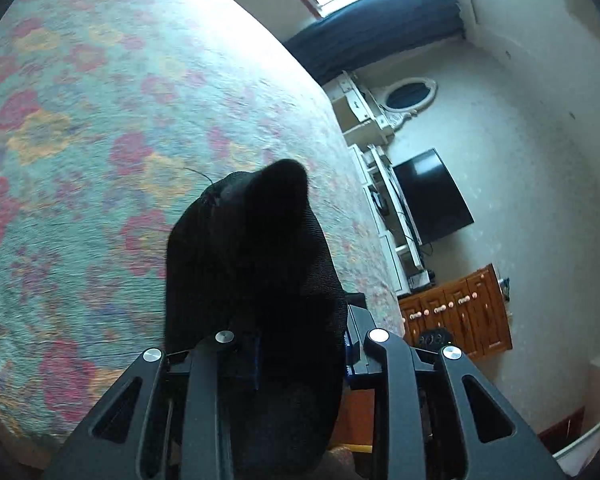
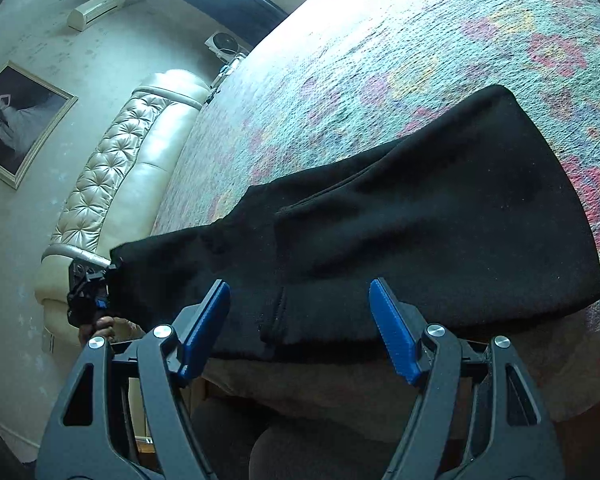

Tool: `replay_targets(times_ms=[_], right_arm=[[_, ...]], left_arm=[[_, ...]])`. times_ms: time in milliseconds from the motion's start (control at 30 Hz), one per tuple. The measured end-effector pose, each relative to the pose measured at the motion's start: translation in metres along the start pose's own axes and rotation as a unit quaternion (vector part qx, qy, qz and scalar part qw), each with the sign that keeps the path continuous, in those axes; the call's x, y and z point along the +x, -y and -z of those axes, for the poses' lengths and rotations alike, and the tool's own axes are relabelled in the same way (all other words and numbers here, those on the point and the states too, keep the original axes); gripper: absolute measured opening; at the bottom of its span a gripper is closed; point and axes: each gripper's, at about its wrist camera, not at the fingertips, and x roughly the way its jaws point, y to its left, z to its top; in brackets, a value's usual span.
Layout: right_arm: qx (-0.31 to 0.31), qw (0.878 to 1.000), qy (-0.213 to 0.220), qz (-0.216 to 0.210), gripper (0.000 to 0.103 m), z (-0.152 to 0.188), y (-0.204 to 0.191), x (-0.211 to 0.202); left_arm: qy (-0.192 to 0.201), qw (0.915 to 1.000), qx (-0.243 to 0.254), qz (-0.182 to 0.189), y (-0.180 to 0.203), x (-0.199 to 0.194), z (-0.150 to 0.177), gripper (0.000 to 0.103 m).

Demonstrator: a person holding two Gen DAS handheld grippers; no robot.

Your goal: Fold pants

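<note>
Black pants (image 2: 440,216) lie folded over on a floral bedspread (image 2: 380,60), with one end drawn out to the left. My left gripper (image 1: 300,344) is shut on that end of the pants (image 1: 252,248), and the cloth bunches up over its fingers. The left gripper also shows in the right wrist view (image 2: 90,292), holding the pants off the bed's edge. My right gripper (image 2: 300,328) is open and empty, its blue pads (image 2: 392,328) just above the near edge of the pants.
The floral bedspread (image 1: 100,120) fills the left wrist view. A cream tufted headboard (image 2: 116,168) stands left of the bed. A television (image 1: 432,196), white shelves and a wooden cabinet (image 1: 456,312) stand along the far wall.
</note>
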Motion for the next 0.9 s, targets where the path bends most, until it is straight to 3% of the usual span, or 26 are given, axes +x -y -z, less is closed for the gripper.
replay_targets(times_ms=[133, 233, 367, 533, 633, 800, 867, 900], right_arm=[[0.014, 1.0, -0.001, -0.02, 0.072, -0.001, 0.001, -0.004], [0.013, 0.999, 0.017, -0.024, 0.072, -0.005, -0.003, -0.014], [0.01, 0.999, 0.047, -0.013, 0.072, -0.01, 0.002, -0.029], [0.041, 0.997, 0.063, 0.004, 0.072, -0.013, 0.024, -0.037], [0.067, 0.995, 0.069, 0.001, 0.072, -0.015, 0.038, -0.038], [0.076, 0.995, 0.069, 0.004, 0.072, -0.014, 0.046, -0.035], [0.076, 0.995, 0.065, 0.003, 0.072, -0.013, 0.047, -0.033], [0.077, 0.995, 0.062, 0.001, 0.072, -0.013, 0.046, -0.031]], left_arm=[[-0.027, 0.9989, 0.033, 0.021, 0.062, 0.049, -0.005, 0.028], [-0.057, 0.9965, 0.057, 0.023, 0.102, 0.108, -0.003, 0.028], [-0.097, 0.9941, 0.04, 0.024, 0.114, 0.179, 0.016, 0.028], [-0.14, 0.99, 0.003, -0.017, 0.092, 0.256, 0.041, 0.028], [-0.151, 0.9875, -0.001, -0.046, 0.081, 0.279, 0.052, 0.028], [-0.161, 0.9819, 0.036, -0.093, 0.088, 0.295, 0.06, 0.029], [-0.165, 0.9817, 0.038, -0.086, 0.093, 0.296, 0.059, 0.03], [-0.166, 0.9838, 0.027, -0.062, 0.096, 0.295, 0.057, 0.03]])
